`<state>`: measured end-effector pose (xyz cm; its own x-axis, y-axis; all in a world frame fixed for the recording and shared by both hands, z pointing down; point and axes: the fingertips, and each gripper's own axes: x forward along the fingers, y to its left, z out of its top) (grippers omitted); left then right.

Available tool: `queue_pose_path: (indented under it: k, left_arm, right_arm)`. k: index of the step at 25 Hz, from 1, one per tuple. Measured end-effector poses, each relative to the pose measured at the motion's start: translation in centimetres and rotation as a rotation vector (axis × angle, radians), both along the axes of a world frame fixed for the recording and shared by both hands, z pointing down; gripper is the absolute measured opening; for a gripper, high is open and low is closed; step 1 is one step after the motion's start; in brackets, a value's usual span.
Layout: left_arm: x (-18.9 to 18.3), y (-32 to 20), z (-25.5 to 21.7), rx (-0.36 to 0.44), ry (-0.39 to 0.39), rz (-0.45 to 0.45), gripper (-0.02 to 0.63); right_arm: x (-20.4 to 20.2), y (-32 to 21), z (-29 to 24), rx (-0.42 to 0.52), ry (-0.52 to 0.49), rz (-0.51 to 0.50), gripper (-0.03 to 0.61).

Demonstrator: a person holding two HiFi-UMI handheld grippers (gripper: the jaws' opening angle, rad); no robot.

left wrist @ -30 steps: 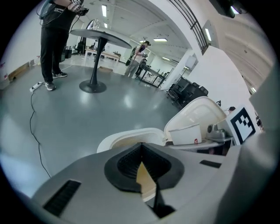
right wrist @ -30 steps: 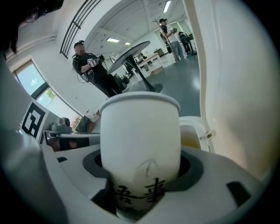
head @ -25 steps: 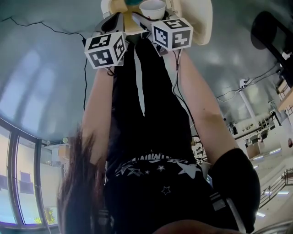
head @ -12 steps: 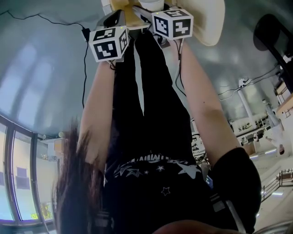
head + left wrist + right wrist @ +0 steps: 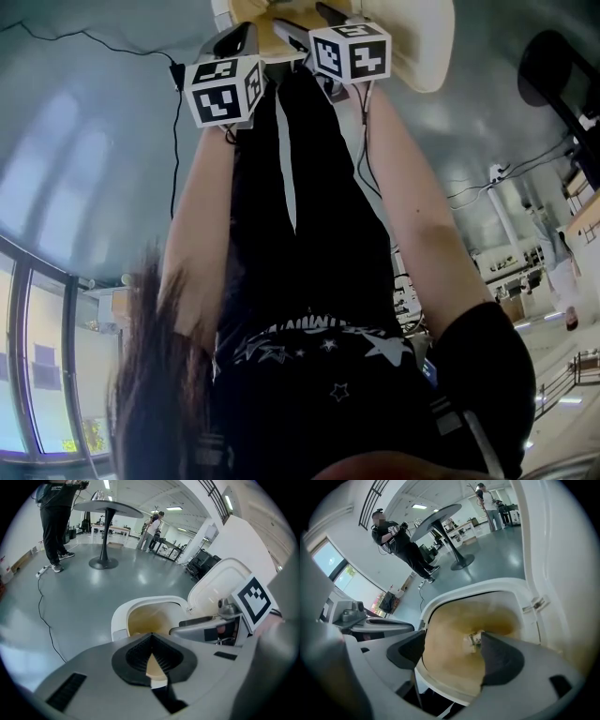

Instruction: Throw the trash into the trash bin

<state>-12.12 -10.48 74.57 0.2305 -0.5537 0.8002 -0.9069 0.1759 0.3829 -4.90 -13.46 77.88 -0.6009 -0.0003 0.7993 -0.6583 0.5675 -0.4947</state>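
One piece of trash [image 5: 474, 640] is in the trash bin [image 5: 459, 592]; right gripper [image 5: 452, 644] jaws opening empty, left gripper [image 5: 151, 637] pressed together, job looks done.

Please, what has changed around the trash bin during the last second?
The white cup, which was up at the right gripper a second ago, has dropped and now lies inside the trash bin. The right jaws are opening, with nothing between them. Both grippers shifted slightly toward the bin. Unchanged: the lid stays raised, and the left gripper, shut, holds nothing.
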Motion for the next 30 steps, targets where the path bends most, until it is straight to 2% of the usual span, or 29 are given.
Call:
queue_pose_path:
  k: [11,15,21,27,30]
  left_arm:
    - [-0.5,-1.1,-3.2,0.030,-0.015,0.036,0.011]
    - [-0.3,-1.5,-5.2,0.047,-0.003,0.054,0.011]
    - [-0.3,-1.5,-7.9,0.071,0.020,0.085,0.011]
    - [0.3,-0.6,-11.8,0.117,0.032,0.125,0.011]
    - [0.2,-0.7,-13.2,0.142,0.042,0.136,0.011]
  right_arm:
    - [-1.1,-1.4,-3.8,0.047,-0.065,0.040,0.360]
    - [-1.4,-2.2,-6.0,0.107,-0.059,0.044,0.360]
    - [-2.2,-1.9,-8.9,0.108,-0.060,0.066,0.356]
    - [-1.9,-0.2,-12.8,0.131,-0.079,0.122,0.268]
    - [-1.4,0.0,-14.5,0.166,-0.087,0.171,0.196]
